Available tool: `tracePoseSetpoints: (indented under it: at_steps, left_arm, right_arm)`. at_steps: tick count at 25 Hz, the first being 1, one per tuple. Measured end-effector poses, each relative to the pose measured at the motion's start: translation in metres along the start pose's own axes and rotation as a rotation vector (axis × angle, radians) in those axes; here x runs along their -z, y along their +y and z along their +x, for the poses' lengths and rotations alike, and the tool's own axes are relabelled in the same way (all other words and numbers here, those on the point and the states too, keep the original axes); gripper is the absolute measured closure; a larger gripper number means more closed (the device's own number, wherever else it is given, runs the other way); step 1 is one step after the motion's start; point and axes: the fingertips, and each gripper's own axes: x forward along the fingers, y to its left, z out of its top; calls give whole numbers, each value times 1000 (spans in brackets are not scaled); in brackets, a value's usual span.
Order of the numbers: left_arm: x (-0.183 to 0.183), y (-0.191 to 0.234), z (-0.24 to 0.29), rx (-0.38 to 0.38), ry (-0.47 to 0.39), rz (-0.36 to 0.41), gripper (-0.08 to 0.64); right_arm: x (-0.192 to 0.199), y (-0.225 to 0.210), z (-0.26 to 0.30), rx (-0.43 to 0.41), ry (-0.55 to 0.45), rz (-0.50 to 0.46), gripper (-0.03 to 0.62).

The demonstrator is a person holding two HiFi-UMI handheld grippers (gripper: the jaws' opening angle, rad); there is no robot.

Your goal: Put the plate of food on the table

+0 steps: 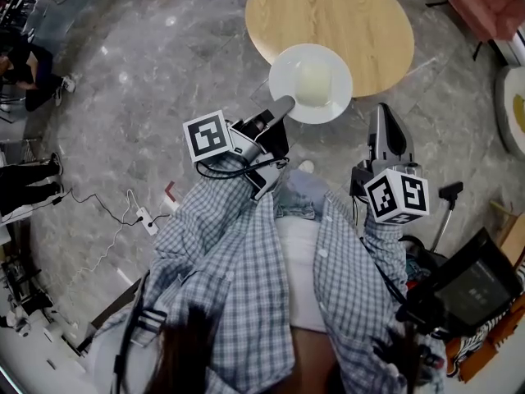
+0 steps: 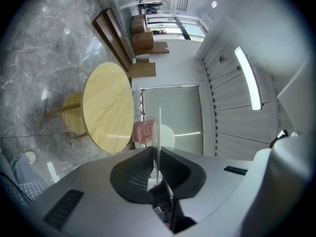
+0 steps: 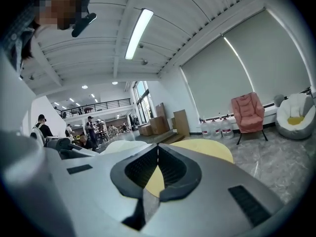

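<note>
A white plate (image 1: 283, 71) carries a pale block of food (image 1: 313, 83). My left gripper (image 1: 285, 103) is shut on the plate's near-left rim. The plate overlaps the near edge of the round wooden table (image 1: 328, 11); whether it touches the top I cannot tell. In the left gripper view the plate (image 2: 159, 127) shows edge-on as a thin white line pinched between the jaws of the left gripper (image 2: 158, 157), with the table (image 2: 106, 107) beyond. My right gripper (image 1: 385, 120) stands shut and empty to the right of the plate. Its closed tips (image 3: 158, 151) point at the table (image 3: 210, 149).
A pink armchair (image 1: 492, 2) stands at the far right, and a white chair (image 1: 513, 109) is cut off by the right edge. A power strip with its cable (image 1: 143, 218) lies on the marble floor at the left. People (image 1: 25, 68) are at the far left. Dark equipment (image 1: 472, 281) stands low right.
</note>
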Motion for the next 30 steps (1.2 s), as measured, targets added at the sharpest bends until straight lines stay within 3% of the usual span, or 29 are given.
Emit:
tracePoseSetpoints:
  at_steps: [8, 21, 30]
  left_arm:
    - [-3, -9, 24, 17, -25, 12, 537]
    - [-1, -4, 35, 10, 1, 7, 537]
    - [-20, -7, 89, -5, 46, -4, 537]
  right_arm:
    - [-4, -29, 11, 3, 14, 23, 584]
    - [4, -37, 4, 30, 25, 38, 584]
    - [-7, -73, 37, 70, 47, 65, 584]
